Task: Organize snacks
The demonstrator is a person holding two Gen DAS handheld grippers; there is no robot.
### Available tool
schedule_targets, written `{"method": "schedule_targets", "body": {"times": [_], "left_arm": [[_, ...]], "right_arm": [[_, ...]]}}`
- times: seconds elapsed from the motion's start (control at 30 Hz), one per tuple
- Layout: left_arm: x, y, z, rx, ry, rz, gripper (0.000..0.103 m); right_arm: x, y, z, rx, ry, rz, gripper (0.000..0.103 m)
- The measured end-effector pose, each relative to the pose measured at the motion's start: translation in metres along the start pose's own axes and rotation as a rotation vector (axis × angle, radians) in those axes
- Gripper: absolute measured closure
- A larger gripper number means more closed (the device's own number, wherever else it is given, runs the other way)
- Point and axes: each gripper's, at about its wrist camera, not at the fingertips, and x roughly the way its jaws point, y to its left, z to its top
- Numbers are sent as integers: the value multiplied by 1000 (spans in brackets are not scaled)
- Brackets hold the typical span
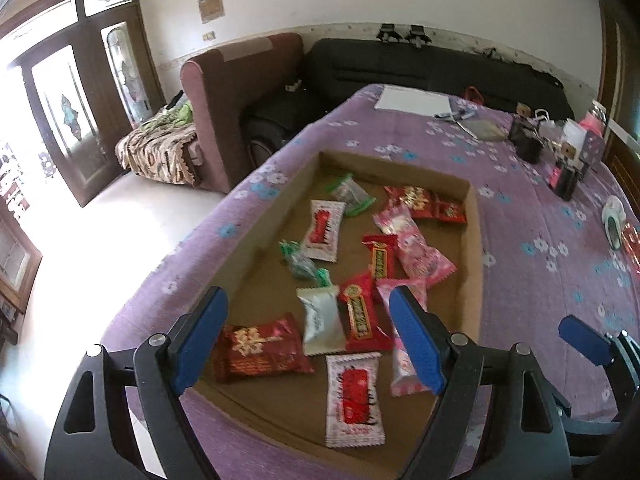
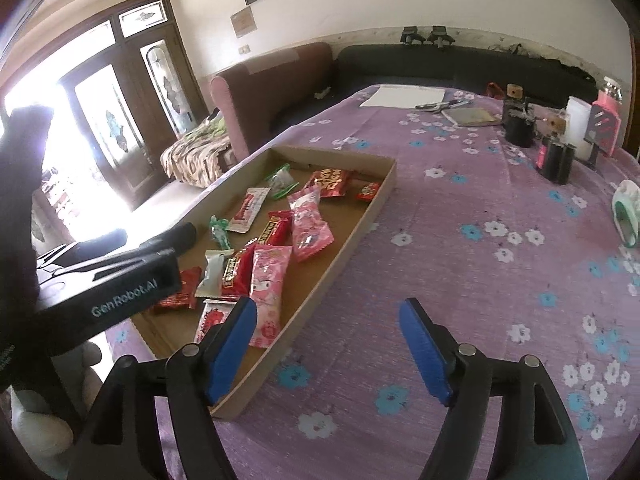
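Left gripper [image 1: 316, 340] tilts down over cardboard tray [image 1: 474, 248] w/ jaws wide, nothing held. Right gripper [image 2: 328, 344] angled down beside tray, over purple cloth [image 2: 460, 208], jaws apart & empty. Snack packets [image 1: 360, 264] lie loose in tray.

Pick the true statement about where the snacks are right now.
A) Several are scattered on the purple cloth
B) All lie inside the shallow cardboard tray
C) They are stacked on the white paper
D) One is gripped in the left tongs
B: every wrapped snack, such as the pink packet, lies inside the cardboard tray; both tongs are open and empty.
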Motion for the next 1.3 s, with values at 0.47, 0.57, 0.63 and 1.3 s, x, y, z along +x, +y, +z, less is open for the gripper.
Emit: {"method": "schedule_targets", "body": {"times": [0.47,0.57,0.63,1.3], "left_arm": [[5,-19,-7,25,69,-56,19],[6,-21,-9,29,76,-61,19],[7,-21,-9,29,80,-65,19],[13,-10,-14,2,104,-95,19]], "right_arm": [[-4,-18,-10,13,-5,-42,24],[-3,-19,-10,14,-2,-44,24],[-3,-19,-11,12,0,-45,24],[1,-7,-12,-25,5,-73,23]]}}
